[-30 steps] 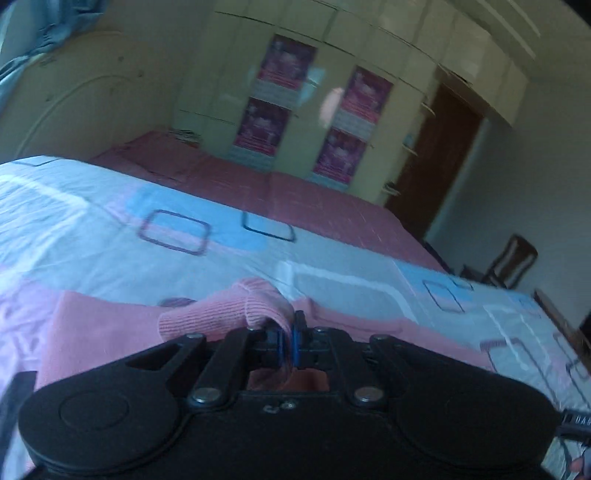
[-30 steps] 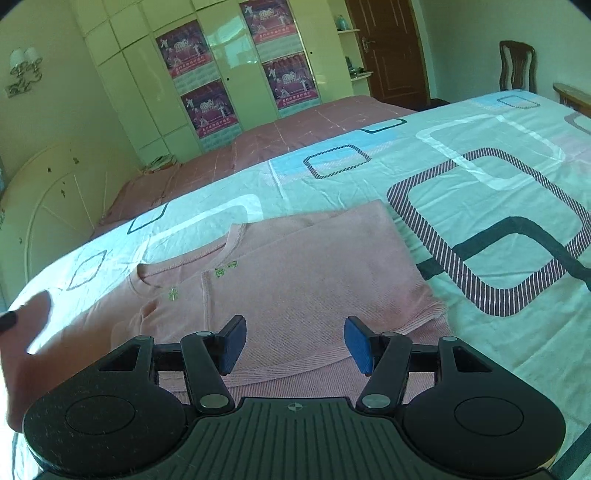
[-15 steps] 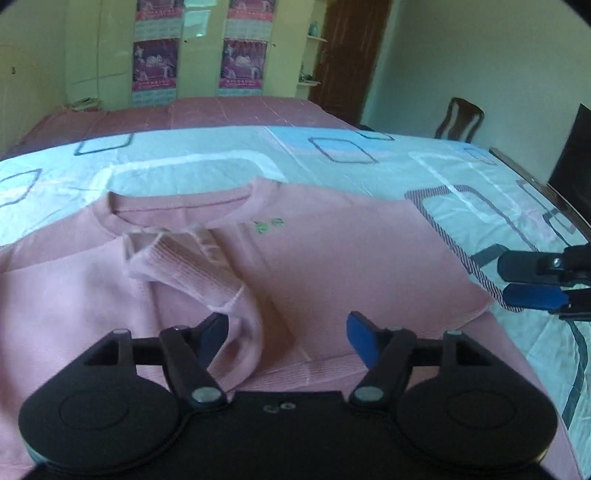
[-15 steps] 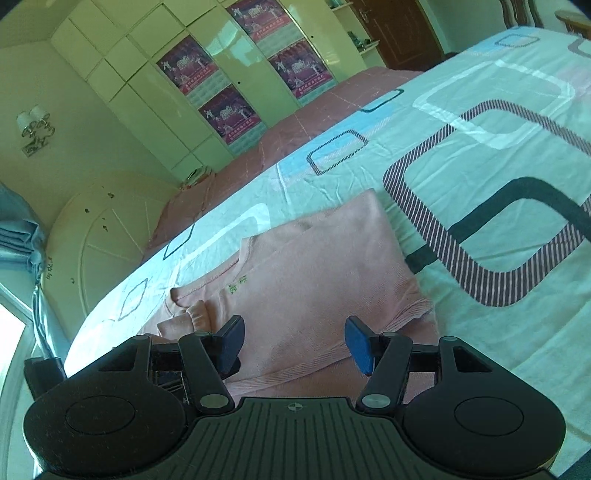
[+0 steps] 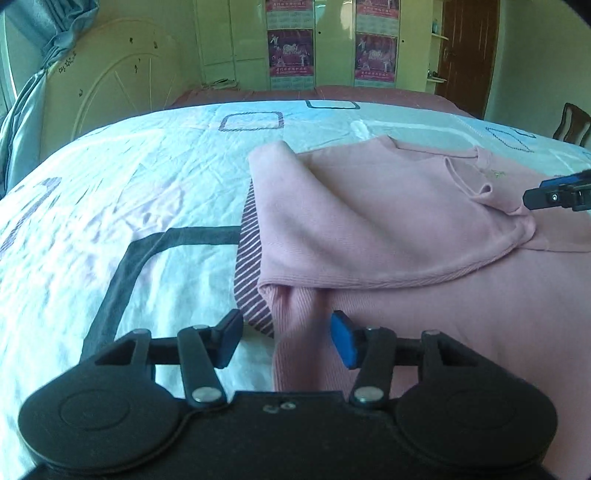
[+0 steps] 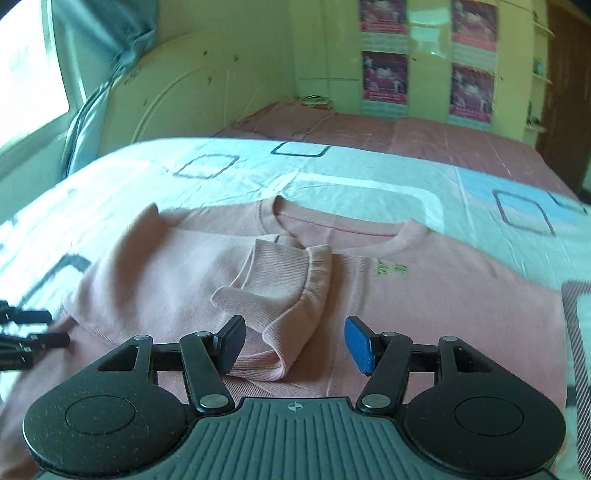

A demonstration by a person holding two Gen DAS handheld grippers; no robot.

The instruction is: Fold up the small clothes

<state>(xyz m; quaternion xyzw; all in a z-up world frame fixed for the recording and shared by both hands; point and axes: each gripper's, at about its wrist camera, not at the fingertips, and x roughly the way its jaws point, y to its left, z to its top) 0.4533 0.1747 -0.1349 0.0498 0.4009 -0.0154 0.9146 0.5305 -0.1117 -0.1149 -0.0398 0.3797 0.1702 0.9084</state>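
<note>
A small pink sweater (image 6: 424,295) lies flat on the patterned bedsheet (image 6: 332,173), neck toward the headboard. Its left sleeve (image 6: 288,291) is folded across the chest, cuff bunched near the collar. My right gripper (image 6: 293,345) is open and empty, low over the sweater, its fingers either side of the folded sleeve's lower end. My left gripper (image 5: 286,341) is open and empty at the sweater's (image 5: 388,221) lower left corner, straddling the ribbed hem edge. The right gripper's fingertips (image 5: 554,194) show at the right edge of the left wrist view.
The bedsheet (image 5: 110,206) stretches wide to the left of the sweater. A cream headboard (image 6: 177,96) and blue curtain (image 6: 103,33) stand at the far left. Wardrobes with posters (image 5: 291,55), a brown door (image 5: 465,51) and a wooden chair (image 5: 572,123) lie beyond.
My left gripper let go of the sleeve, opened, and moved to the sweater's lower left corner. My right gripper swung left over the folded sleeve, still open.
</note>
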